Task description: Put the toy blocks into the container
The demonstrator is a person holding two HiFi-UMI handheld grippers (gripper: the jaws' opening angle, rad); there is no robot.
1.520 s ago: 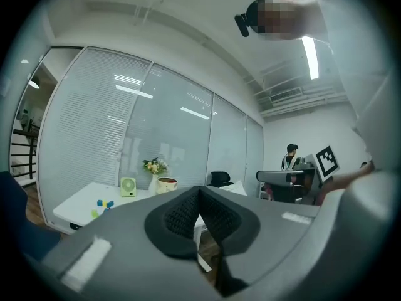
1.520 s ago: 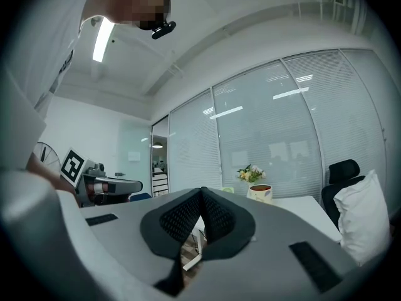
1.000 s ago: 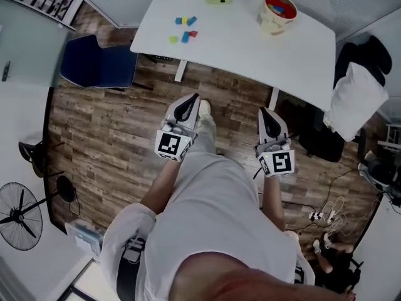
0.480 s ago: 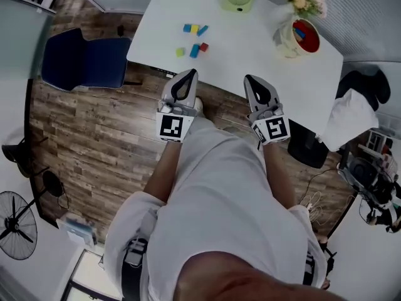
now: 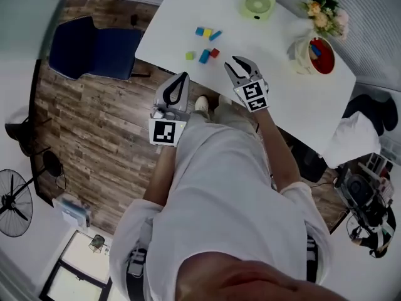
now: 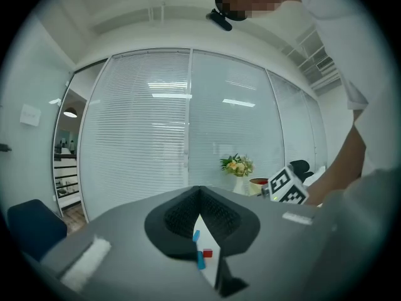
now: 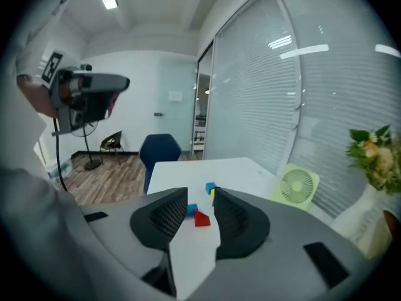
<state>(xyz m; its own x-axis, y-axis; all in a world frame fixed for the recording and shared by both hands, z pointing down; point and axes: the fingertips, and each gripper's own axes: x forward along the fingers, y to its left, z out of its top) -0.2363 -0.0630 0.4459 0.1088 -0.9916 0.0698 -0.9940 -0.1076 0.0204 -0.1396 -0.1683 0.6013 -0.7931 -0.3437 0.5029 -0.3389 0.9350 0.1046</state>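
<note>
Several toy blocks lie on the white table (image 5: 263, 74): a red one (image 5: 214, 52), a blue one (image 5: 204, 56), a green one (image 5: 190, 55), and a blue and yellow row (image 5: 208, 33). The cream container (image 5: 311, 56) at the table's right holds red and blue blocks. My right gripper (image 5: 237, 62) is over the table, just right of the red block (image 7: 201, 219); its jaws have just been opening and hold nothing. My left gripper (image 5: 181, 78) is shut and empty, off the table's near edge. Its own view shows blocks (image 6: 201, 254) past the closed jaws.
A green desk fan (image 5: 257, 5) and a vase of flowers (image 5: 325, 14) stand at the table's far side. A blue chair (image 5: 91, 47) stands left of the table on the wooden floor. A black chair with white cloth (image 5: 357, 124) is at the right.
Both grippers have moved forward toward the table. The right one came down over the table next to the blocks and its jaws parted. The left one stayed shut.
</note>
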